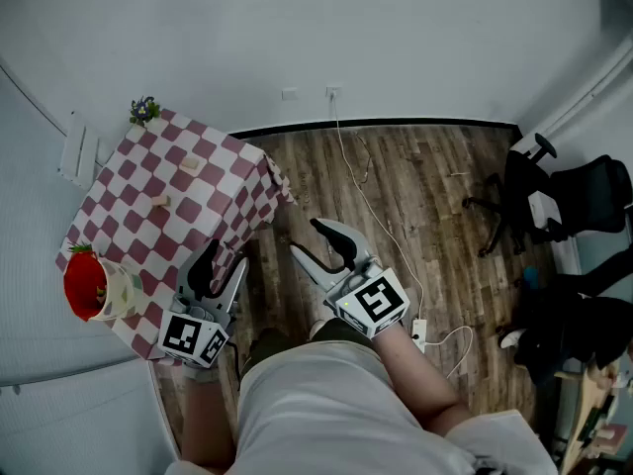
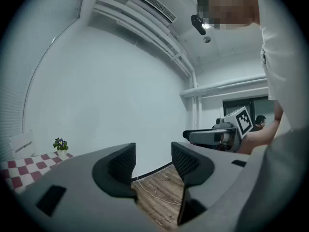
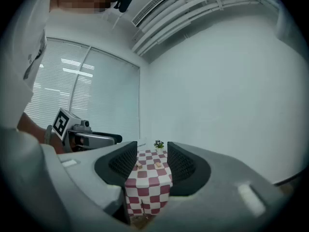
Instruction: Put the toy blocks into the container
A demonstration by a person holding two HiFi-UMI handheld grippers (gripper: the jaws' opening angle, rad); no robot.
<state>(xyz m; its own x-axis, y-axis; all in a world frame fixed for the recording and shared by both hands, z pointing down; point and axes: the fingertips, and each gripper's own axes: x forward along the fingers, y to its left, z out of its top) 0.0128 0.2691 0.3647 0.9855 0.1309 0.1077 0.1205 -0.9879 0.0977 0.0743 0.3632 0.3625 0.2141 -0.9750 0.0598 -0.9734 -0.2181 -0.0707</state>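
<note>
Two small wooden blocks lie on a table with a red-and-white checked cloth. A red container stands at the table's near left corner. My left gripper hovers open and empty off the table's near edge. To its right, my right gripper is open and empty over the wooden floor. The right gripper view frames the table and both blocks between its open jaws. The left gripper faces the wall and floor.
A small potted plant sits on the table's far corner. A white cable and power strip lie on the floor to my right. Black office chairs stand at the far right. A white wall closes the back.
</note>
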